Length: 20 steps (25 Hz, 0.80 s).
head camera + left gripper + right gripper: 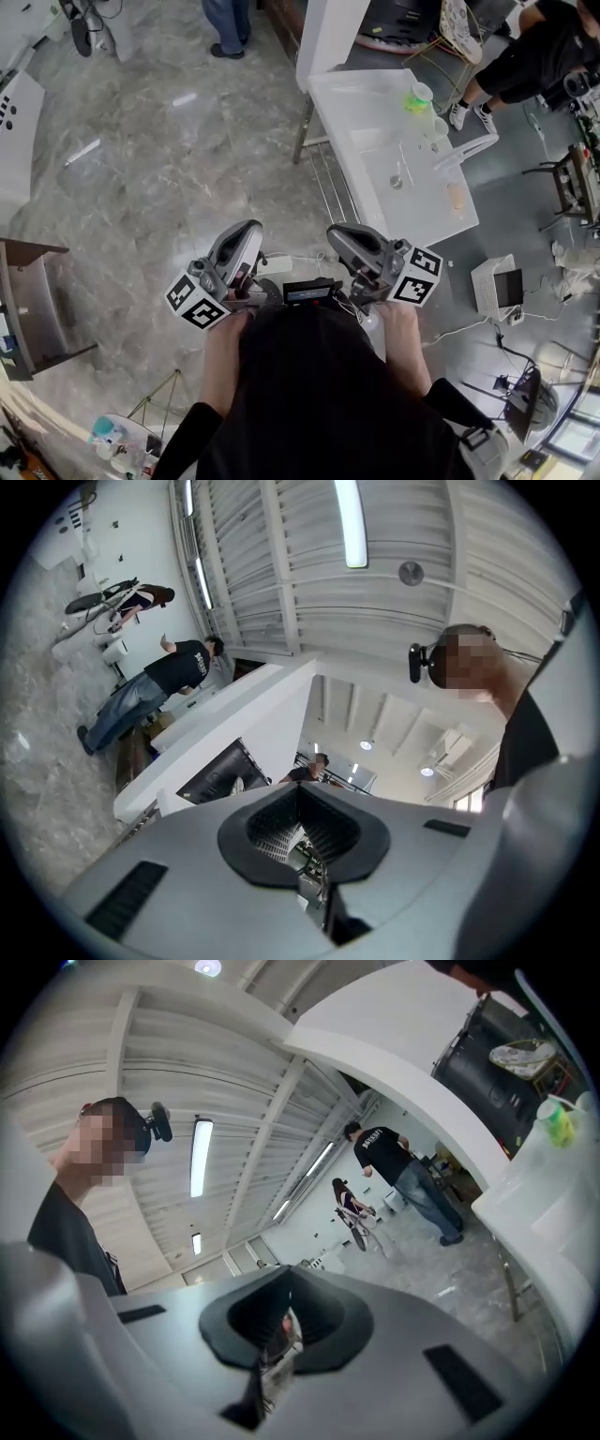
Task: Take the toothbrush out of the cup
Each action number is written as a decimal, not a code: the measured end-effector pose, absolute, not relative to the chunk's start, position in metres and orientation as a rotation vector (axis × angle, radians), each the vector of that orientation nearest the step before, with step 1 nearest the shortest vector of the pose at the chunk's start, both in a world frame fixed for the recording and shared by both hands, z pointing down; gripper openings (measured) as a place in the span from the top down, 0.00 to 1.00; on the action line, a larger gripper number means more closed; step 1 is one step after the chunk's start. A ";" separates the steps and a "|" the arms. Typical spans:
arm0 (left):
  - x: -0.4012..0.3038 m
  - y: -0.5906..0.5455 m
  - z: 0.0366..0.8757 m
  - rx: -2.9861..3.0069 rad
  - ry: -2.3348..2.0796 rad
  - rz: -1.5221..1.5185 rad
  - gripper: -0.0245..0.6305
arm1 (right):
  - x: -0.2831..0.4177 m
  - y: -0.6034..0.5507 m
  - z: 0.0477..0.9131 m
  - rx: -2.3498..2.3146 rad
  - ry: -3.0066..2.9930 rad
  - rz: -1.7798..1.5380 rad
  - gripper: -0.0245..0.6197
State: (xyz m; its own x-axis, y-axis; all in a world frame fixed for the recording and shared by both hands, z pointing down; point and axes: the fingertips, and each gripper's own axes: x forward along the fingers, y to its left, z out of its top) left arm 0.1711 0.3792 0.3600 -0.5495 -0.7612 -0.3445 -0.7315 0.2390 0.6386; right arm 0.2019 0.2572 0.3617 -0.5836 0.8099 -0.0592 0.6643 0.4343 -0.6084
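A pale cup (419, 97) with a green toothbrush in it stands at the far corner of the white washstand (375, 122), beside its basin (403, 178). In the right gripper view the cup (561, 1121) shows at the far right edge on the washstand (544, 1204). My left gripper (246, 230) and right gripper (339, 232) are held close to my body over the marble floor, well short of the washstand. Both point outward with nothing between the jaws. The left gripper (300, 789) has its jaws together, and so does the right gripper (286, 1274).
A person in jeans (228, 28) stands on the far floor, and another in black (525, 56) sits beyond the washstand. A white box (497, 286) and cables lie on the floor at right. A cabinet (37, 300) stands at left, a tripod (159, 403) near my feet.
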 end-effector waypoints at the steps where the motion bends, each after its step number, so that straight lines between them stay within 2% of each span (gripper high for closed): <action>1: 0.164 0.387 0.361 1.461 -2.444 -1.243 0.95 | 0.195 0.267 0.362 -1.286 -2.438 0.873 0.95; 12: 0.110 0.407 0.372 1.416 -2.454 -1.278 0.95 | 0.128 0.289 0.373 -1.318 -2.397 0.868 0.95; 20: 0.013 0.399 0.386 1.341 -2.516 -1.234 0.95 | 0.026 0.276 0.387 -1.389 -2.366 0.902 0.95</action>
